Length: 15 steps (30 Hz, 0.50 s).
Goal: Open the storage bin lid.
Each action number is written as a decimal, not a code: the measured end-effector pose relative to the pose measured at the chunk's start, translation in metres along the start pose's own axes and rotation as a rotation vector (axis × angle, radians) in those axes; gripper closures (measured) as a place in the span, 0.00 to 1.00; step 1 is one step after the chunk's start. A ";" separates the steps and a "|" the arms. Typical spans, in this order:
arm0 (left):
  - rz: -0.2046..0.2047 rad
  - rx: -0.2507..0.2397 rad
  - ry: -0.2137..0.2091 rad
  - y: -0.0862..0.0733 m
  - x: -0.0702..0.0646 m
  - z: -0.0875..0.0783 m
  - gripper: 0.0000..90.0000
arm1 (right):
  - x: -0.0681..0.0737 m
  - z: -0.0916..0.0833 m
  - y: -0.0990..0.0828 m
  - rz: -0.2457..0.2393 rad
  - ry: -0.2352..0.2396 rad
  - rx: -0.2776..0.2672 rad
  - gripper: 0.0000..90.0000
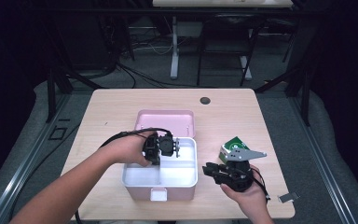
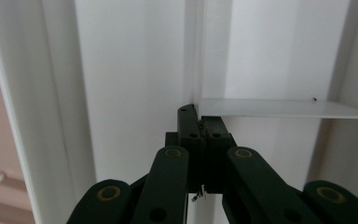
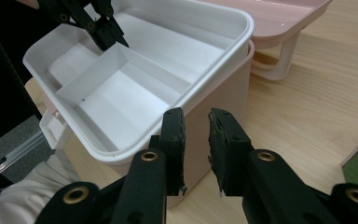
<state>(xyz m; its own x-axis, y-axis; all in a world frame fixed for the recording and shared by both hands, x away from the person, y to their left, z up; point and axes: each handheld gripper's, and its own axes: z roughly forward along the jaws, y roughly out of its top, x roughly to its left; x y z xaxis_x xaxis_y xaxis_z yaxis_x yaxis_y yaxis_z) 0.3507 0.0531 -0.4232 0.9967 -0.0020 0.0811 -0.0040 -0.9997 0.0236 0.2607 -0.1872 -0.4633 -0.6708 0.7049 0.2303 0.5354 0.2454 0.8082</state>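
A pink box (image 1: 160, 186) sits in the middle of the wooden table (image 1: 116, 105), a white tray (image 1: 186, 175) with dividers seated in its top; its pink lid (image 1: 165, 122) lies flat at twelve o'clock of it, touching the back edge. The left gripper (image 1: 161, 150) reaches down into the tray at about ten o'clock of its centre; in the left gripper view its jaws are pressed together on the thin white divider wall (image 2: 279, 108) where it meets another wall. The right gripper (image 1: 214, 170) hovers above the table at three o'clock of the box, pointing toward it; in the right gripper view its jaws stand slightly apart with nothing between them, the box side just beyond the tips. A green and white carton (image 1: 233, 145) stands at one o'clock of the right hand (image 1: 247, 193); a small dark disc (image 1: 205, 100) lies near the table's far edge.
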 end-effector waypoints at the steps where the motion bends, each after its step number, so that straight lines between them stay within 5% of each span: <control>1: -0.010 -0.008 0.005 -0.001 0.000 -0.003 0.99 | 0.000 0.000 0.000 0.003 -0.001 0.004 0.84; 9: -0.105 -0.048 0.011 -0.016 0.007 -0.022 0.99 | 0.000 0.002 0.000 0.000 0.000 0.015 0.84; 15: -0.224 -0.039 -0.012 -0.035 0.015 -0.024 0.99 | 0.000 0.003 -0.001 0.003 -0.009 0.006 0.84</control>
<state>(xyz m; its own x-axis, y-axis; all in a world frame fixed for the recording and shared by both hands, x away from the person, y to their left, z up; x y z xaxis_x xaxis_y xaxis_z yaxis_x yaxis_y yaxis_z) 0.3636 0.0883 -0.3986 0.9739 0.2194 0.0576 0.2147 -0.9735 0.0787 0.2619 -0.1859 -0.4658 -0.6649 0.7115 0.2275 0.5399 0.2473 0.8046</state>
